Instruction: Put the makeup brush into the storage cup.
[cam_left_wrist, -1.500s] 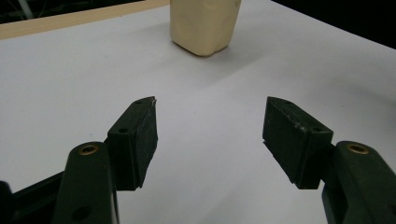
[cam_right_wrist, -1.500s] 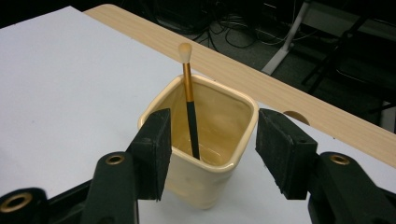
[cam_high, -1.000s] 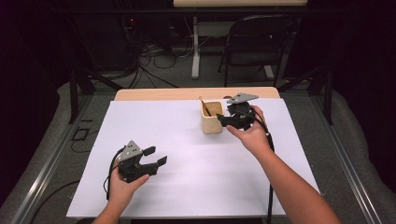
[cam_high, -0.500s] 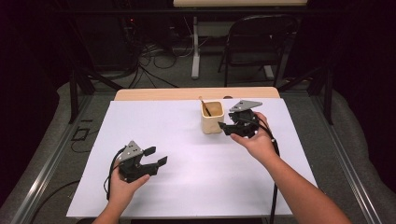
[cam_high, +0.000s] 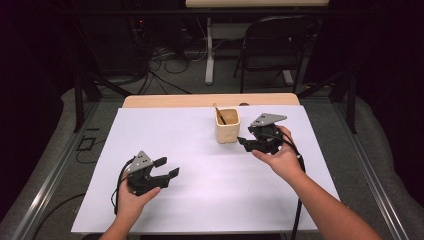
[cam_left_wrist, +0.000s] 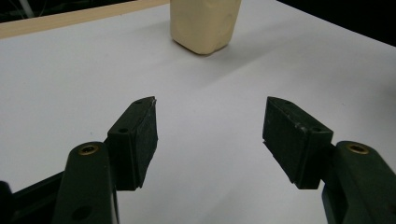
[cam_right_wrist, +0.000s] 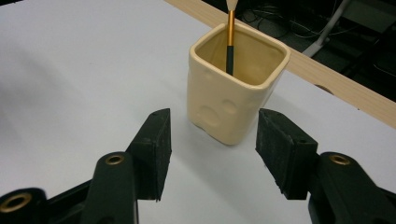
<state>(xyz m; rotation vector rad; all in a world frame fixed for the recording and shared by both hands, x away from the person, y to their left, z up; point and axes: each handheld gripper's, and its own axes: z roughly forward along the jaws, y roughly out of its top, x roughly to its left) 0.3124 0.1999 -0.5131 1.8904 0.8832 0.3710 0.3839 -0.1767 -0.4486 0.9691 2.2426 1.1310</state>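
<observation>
A cream square cup (cam_high: 227, 131) stands on the white table top (cam_high: 200, 200) at the back middle, with a thin brush (cam_high: 220, 115) leaning inside it. My right gripper (cam_high: 243, 144) is just right of the cup and a little nearer, jaws open and pointing at it. In the right gripper view the cup (cam_right_wrist: 233, 102) with the brush (cam_right_wrist: 230, 37) stands just beyond the open gripper (cam_right_wrist: 213, 116), with nothing between the pads. My left gripper (cam_high: 167, 167) rests open at the front left, far from the cup (cam_left_wrist: 205, 23), and my left gripper (cam_left_wrist: 210, 105) holds nothing.
A wooden strip (cam_high: 210, 100) edges the table's far side. Beyond it stand a folding chair (cam_high: 272, 45) and loose cables on the floor (cam_high: 165, 65). Metal rails (cam_high: 50, 180) run along both sides of the table.
My right gripper has drawn back from beside the cup toward the person, still open. The left gripper has stayed put.
</observation>
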